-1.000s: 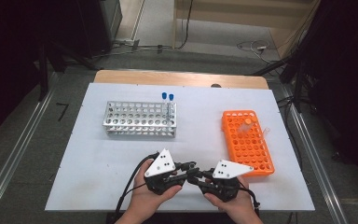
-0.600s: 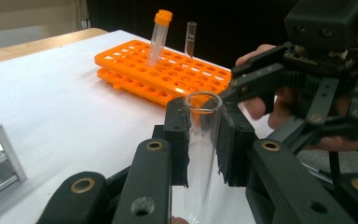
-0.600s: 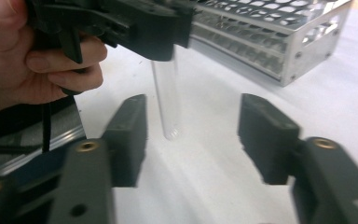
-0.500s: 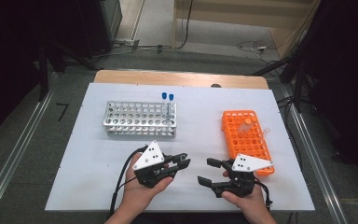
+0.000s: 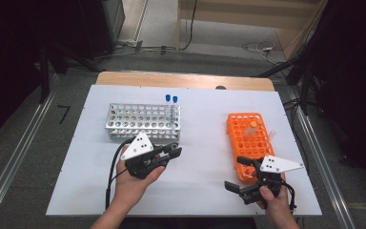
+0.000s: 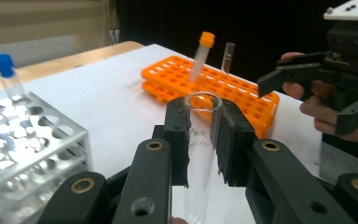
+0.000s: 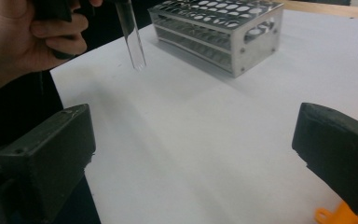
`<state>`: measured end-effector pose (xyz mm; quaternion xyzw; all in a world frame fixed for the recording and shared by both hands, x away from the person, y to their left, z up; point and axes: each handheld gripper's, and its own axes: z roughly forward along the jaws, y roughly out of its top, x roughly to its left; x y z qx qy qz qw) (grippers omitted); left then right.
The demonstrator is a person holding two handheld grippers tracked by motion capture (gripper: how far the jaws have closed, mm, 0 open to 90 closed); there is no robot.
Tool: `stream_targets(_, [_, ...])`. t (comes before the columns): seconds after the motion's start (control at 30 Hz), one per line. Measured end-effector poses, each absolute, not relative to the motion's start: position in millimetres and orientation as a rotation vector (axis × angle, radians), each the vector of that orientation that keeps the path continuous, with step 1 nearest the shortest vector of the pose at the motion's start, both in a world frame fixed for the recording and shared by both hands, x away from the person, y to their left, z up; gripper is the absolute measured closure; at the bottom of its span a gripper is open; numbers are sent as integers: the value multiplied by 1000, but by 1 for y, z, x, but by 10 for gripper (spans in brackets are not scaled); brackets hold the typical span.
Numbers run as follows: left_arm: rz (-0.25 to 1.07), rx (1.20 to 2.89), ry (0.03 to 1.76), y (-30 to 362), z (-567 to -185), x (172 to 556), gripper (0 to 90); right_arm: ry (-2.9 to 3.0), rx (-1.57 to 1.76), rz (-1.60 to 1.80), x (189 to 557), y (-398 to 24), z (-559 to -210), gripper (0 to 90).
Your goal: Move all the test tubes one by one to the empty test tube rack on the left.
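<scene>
The left gripper [image 5: 171,153] pinches a clear glass test tube [image 6: 202,140] just below its open mouth, above the middle of the white table [image 5: 205,119], just in front of the metal tube rack [image 5: 143,120]. The right gripper [image 5: 240,172], near the table's front right corner beside the orange tube rack [image 5: 250,143], has just been opening its jaws; they stand spread wide with nothing between them.

Clear glass test tube [image 6: 200,154], open top, no cap, faint print on its side. Held upright btwn the left gripper's [image 6: 204,135] black pads, clamped approx mid-length, rounded bottom hanging free above the white table. Sits near-centre of scene, just in front of the metal rack's right end.
</scene>
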<state>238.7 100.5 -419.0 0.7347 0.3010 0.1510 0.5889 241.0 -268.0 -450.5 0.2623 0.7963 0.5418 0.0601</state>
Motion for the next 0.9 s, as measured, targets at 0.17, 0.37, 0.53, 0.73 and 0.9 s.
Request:
stream_targets(0.17, [386,1699,705,105,-408,251,765,2387,804,1633,246,-282,-449,0])
stream_targets(0.37, [424,1684,721,110,-397,270,765,2344,866,1622,251,-296,-452,0])
stream_targets(0.53, [459,1654,745,119,-388,291,765,2308,912,1614,255,-309,-453,0])
stream_targets(0.73, [472,1625,781,128,-382,313,765,2293,942,1586,259,-322,-455,0])
stream_targets(0.9, [494,1605,823,133,-383,332,765,2282,962,1579,262,-330,-457,0])
